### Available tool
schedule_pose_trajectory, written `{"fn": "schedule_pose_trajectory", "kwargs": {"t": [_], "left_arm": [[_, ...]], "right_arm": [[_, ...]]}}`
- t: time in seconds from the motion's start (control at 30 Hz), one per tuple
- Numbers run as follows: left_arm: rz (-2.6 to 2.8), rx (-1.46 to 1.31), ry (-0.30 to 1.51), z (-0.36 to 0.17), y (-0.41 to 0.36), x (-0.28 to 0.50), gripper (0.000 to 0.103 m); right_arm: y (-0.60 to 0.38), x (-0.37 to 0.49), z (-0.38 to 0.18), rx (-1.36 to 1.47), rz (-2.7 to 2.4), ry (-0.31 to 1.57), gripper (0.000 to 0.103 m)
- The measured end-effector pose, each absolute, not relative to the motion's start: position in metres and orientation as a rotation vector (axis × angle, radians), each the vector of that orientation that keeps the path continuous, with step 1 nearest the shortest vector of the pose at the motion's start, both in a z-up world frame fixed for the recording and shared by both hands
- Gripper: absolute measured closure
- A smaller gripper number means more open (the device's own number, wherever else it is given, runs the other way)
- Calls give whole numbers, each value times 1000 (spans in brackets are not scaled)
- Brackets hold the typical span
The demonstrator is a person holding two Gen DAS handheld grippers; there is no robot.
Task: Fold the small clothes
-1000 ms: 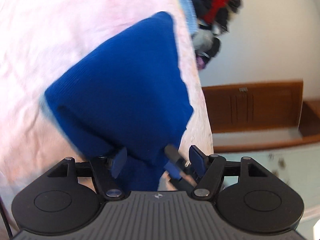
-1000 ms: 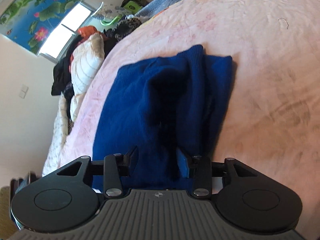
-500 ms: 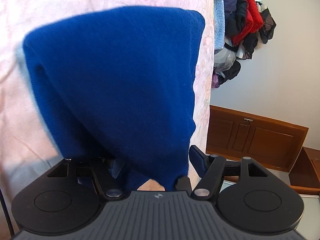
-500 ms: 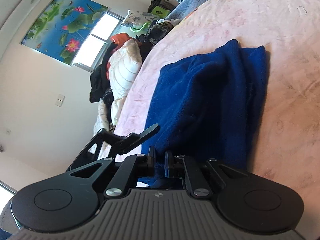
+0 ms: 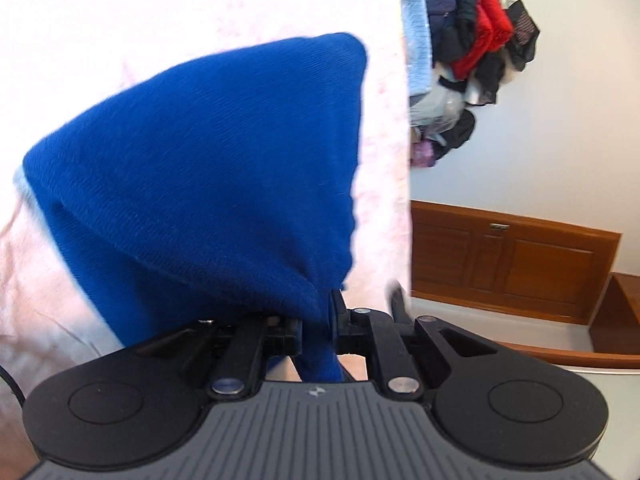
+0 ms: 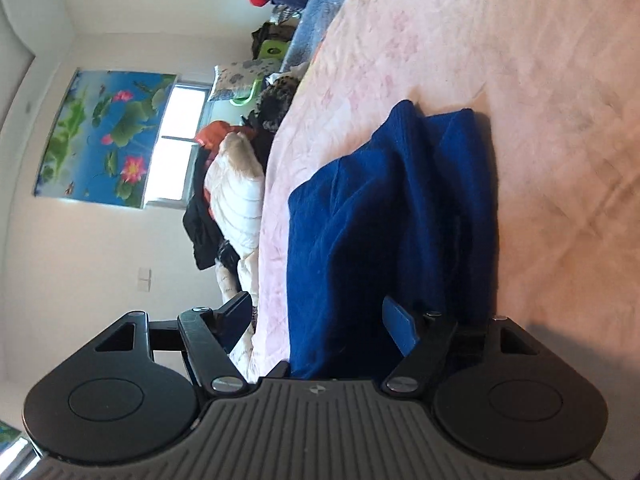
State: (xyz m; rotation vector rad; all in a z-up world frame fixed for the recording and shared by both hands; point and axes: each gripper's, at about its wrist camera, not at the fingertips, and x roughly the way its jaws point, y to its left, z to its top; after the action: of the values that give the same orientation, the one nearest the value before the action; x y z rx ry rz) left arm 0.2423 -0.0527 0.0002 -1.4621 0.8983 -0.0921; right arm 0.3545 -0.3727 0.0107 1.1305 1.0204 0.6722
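A blue knit garment (image 5: 208, 184) lies partly folded on a pink bedspread (image 5: 160, 12). My left gripper (image 5: 316, 324) is shut on a bunched edge of the garment and holds it up, so the cloth drapes away from the fingers. In the right wrist view the same garment (image 6: 384, 220) lies in thick folds on the bedspread (image 6: 520, 80). My right gripper (image 6: 320, 316) is open, its jaws spread wide around the near edge of the garment without gripping it.
A pile of clothes (image 5: 472, 52) lies beyond the bed's far edge, next to a white wall and a wooden cabinet (image 5: 512, 256). In the right wrist view, a quilt and clothes (image 6: 232, 200) are heaped at the bedside under a window (image 6: 176, 140).
My left gripper was open and has closed on the garment's edge. My right gripper was shut on the garment half a second ago and has now opened. Both views have tilted.
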Motion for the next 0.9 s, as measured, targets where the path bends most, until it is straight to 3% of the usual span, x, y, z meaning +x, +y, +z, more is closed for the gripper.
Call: {"fn": "schedule_pose_trajectory", "kwargs": {"t": [0.2, 0.27, 0.33, 0.47, 0.57, 0.7, 0.9], "left_arm": [[-154, -1456, 876, 13, -51, 240, 91], [-139, -1424, 889, 11, -51, 236, 91], [-108, -1402, 912, 4, -54, 241, 91], [-26, -1372, 970, -17, -57, 243, 92], [-54, -1366, 979, -16, -63, 243, 98], [-161, -1354, 973, -3, -78, 246, 99], [-112, -1343, 1097, -31, -92, 242, 99]], "right_arm": [[-336, 407, 7, 1108, 617, 1047, 27], [-328, 419, 4, 1099, 583, 1042, 33], [-322, 423, 8, 1009, 553, 1011, 87], [-307, 411, 29, 686, 528, 952, 89], [-311, 399, 49, 629, 551, 887, 89], [-332, 387, 75, 595, 578, 824, 89], [-358, 394, 25, 560, 414, 938, 89]]}}
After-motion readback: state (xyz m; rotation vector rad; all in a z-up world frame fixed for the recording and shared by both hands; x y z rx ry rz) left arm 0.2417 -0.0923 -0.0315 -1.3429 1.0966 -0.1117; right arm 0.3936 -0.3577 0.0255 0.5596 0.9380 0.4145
